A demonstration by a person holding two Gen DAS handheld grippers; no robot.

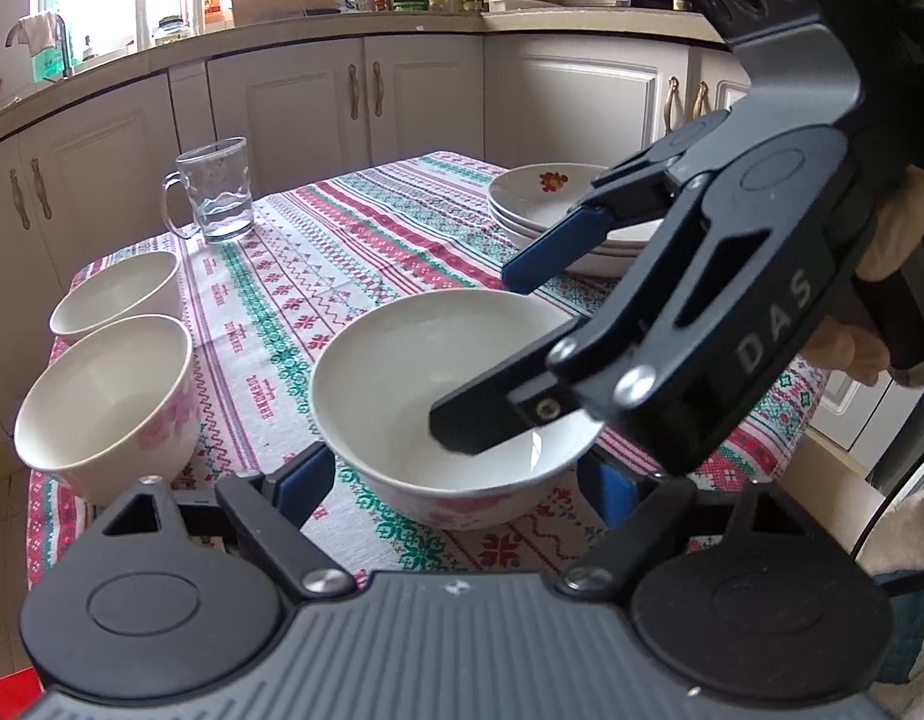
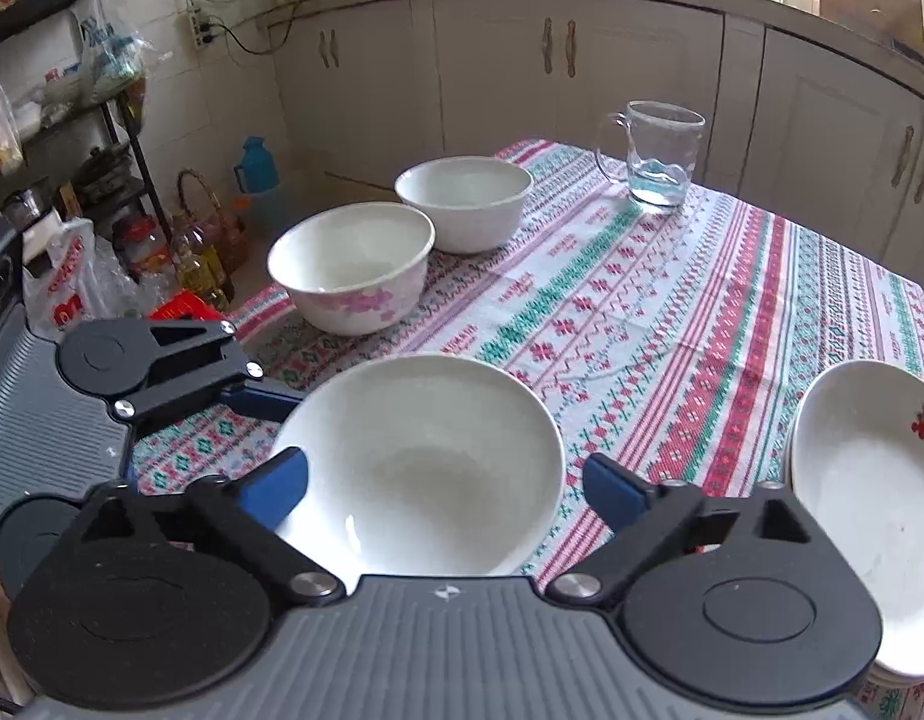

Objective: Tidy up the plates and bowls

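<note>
A white bowl with pink flowers sits on the patterned tablecloth near the front edge. My left gripper is open, with a blue pad on each side of this bowl. My right gripper is open too; in the left wrist view it comes in from the right, one finger above the bowl's inside, one over its far rim. Two more bowls stand at the left: a flowered one and a plain white one. A stack of plates with a red flower print sits at the right.
A glass mug with a little water stands at the table's far side. White kitchen cabinets run behind the table. Bottles, bags and a metal rack crowd the floor left of the table.
</note>
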